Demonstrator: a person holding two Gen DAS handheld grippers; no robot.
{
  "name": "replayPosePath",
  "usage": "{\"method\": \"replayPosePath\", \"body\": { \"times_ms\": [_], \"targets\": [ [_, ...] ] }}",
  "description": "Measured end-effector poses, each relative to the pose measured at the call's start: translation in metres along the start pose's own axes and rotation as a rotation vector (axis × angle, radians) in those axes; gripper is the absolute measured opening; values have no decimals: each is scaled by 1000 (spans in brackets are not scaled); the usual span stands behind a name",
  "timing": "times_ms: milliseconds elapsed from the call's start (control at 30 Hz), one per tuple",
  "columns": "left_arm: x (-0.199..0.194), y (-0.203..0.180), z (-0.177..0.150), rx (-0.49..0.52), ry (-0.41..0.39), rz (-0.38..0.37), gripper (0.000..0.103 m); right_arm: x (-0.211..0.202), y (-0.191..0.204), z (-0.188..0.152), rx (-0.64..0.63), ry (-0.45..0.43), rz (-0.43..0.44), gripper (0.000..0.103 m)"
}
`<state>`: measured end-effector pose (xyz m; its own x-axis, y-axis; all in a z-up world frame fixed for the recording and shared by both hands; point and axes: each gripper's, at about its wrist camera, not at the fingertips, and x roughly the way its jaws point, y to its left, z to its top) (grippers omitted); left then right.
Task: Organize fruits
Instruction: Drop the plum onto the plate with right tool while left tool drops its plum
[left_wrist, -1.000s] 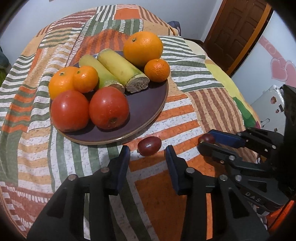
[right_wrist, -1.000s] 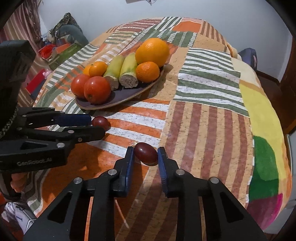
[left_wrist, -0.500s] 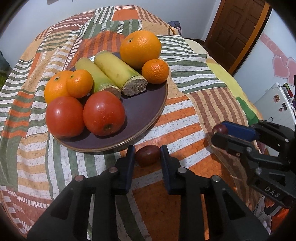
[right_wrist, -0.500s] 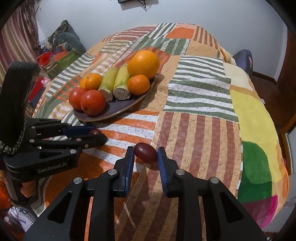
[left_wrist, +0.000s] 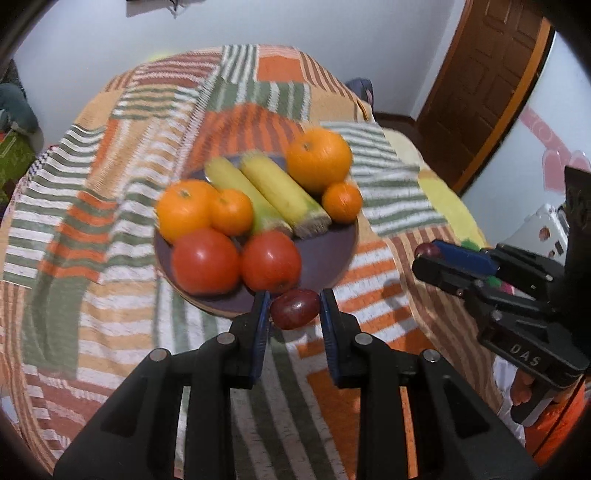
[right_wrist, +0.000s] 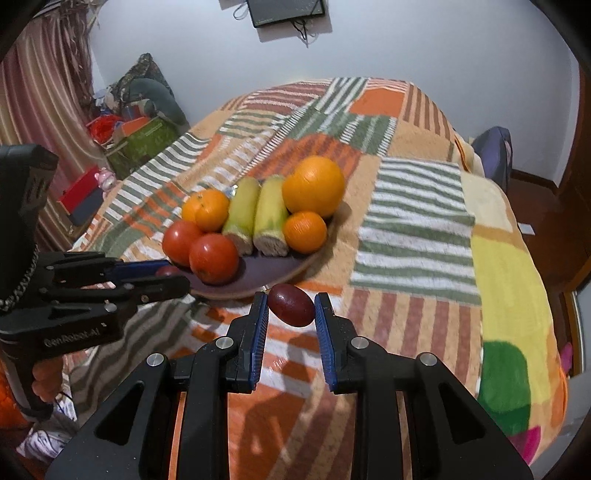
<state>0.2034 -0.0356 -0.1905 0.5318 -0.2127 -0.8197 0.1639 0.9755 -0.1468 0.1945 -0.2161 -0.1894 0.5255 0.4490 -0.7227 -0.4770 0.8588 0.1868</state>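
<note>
Left wrist view: the left gripper (left_wrist: 294, 308) is clamped on a dark red grape (left_wrist: 294, 308), held between its blue pads above the striped blanket (left_wrist: 92, 206). Just ahead of the jaws sits the plate (left_wrist: 328, 251) with tomatoes, oranges and bananas.

Right wrist view: the right gripper (right_wrist: 290, 305) pinches a second grape (right_wrist: 291, 305) between its jaws, with the plate ahead and slightly left.

Fuzzy cloth blanket (right_wrist: 417, 236), glossy grape (right_wrist: 291, 305) — possibly waxy
</note>
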Motion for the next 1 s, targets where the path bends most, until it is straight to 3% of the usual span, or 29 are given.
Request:
{"method": "replayPosePath", "body": {
  "times_ms": [333,1000],
  "targets": [
    [-4,8,26,7,-48,5,27,22,8,18,-24,-3,26,24],
    [40,1,47,15,-12,-33,27,62,4,22,-13,58,68,24]
  ]
}}
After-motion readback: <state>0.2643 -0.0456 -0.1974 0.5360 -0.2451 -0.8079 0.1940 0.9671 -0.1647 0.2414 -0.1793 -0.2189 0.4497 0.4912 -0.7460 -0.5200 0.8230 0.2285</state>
